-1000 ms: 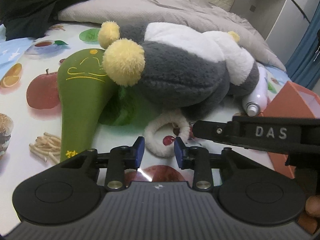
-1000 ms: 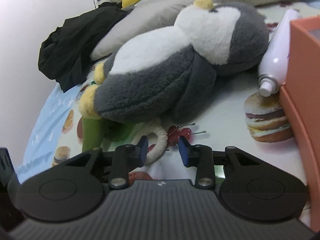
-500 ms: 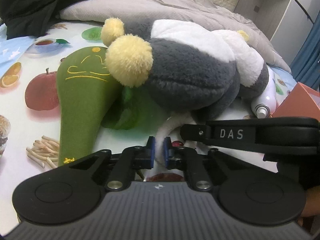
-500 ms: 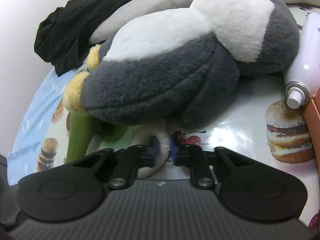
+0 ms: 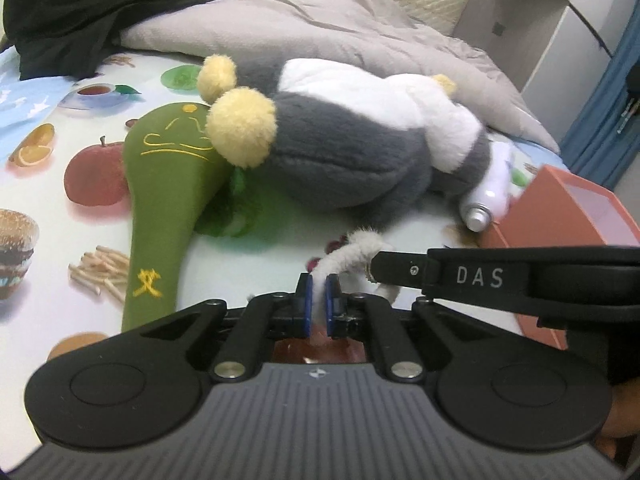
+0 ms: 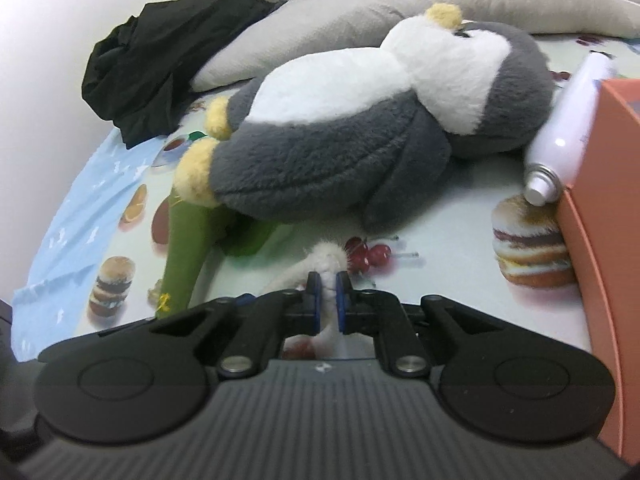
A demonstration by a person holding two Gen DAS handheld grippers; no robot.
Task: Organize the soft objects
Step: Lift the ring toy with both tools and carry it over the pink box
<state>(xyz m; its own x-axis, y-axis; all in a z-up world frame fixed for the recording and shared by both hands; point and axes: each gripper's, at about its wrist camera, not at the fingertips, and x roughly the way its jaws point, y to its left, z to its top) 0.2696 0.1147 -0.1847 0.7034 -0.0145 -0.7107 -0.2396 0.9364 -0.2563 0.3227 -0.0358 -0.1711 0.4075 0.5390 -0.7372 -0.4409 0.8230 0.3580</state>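
- Both tools are pinching the same thing: a fuzzy white ring [image 5: 360,250], looks like a fluffy scrunchie, sitting just in front of the grey penguin plush [image 5: 360,148] on the food-print sheet [image 5: 36,208] of the bed.
- The left hand-held gripper [image 5: 316,306] has its blue pads squeezed onto one strand of the ring. The right hand-held gripper [image 6: 325,302] is clamped on another bit of it. Both sets of jaws have only just been closing, with the fluff between them.
- In the left view the ring looks stretched and lifted off the sheet, with the right tool's finger right beside it.
- What could go wrong: two grips on one small stretchy loop, so if the hands pull apart it could snap out of one pinch and flick away. The pads only have thin fluff, so it might slip anyway.
- A lift could also drag the ring against the penguin's flipper, or nudge the green plush [image 5: 168,200] or the white spray bottle [image 6: 568,132] leaning by the orange box [image 6: 600,216].
- Readable writing: "DAS" in pale letters on the right tool's arm. The yellow stitching on the green plush is there, but its characters can't be made out.
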